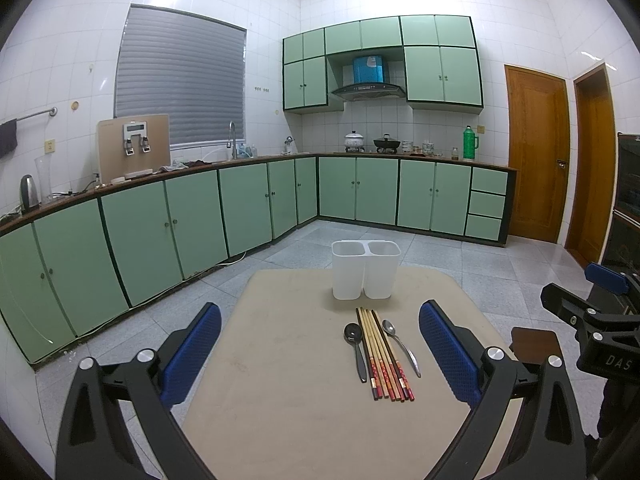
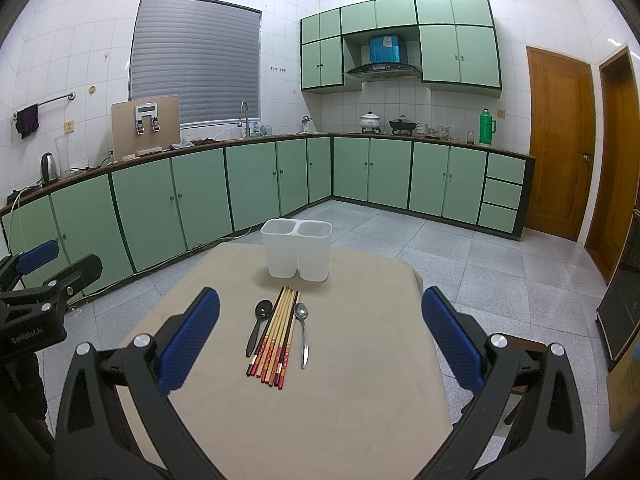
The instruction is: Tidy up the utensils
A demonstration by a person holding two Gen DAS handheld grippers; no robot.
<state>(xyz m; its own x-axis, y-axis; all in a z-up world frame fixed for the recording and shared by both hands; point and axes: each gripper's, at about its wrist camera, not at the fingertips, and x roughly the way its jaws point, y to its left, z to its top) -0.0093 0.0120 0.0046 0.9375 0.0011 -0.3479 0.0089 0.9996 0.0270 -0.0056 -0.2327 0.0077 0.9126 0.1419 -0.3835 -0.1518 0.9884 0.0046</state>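
Observation:
A white two-compartment utensil holder (image 1: 365, 274) (image 2: 296, 254) stands empty at the far end of a beige table (image 1: 288, 380) (image 2: 360, 380). In front of it lie several chopsticks (image 1: 386, 356) (image 2: 275, 336) in a bundle, a black spoon (image 1: 355, 350) (image 2: 258, 326) to their left and a metal spoon (image 1: 401, 346) (image 2: 303, 332) to their right. My left gripper (image 1: 320, 348) is open and empty, above the table's near part. My right gripper (image 2: 320, 336) is open and empty, also short of the utensils. The right gripper shows at the left wrist view's right edge (image 1: 592, 320); the left one shows at the right wrist view's left edge (image 2: 44, 280).
Green kitchen cabinets (image 1: 160, 232) (image 2: 192, 196) run along the left and back walls beyond the table. Wooden doors (image 1: 536, 152) (image 2: 560, 144) stand at the right. Grey tiled floor (image 1: 500, 264) surrounds the table. A dark stool or box (image 1: 534, 344) sits by the table's right side.

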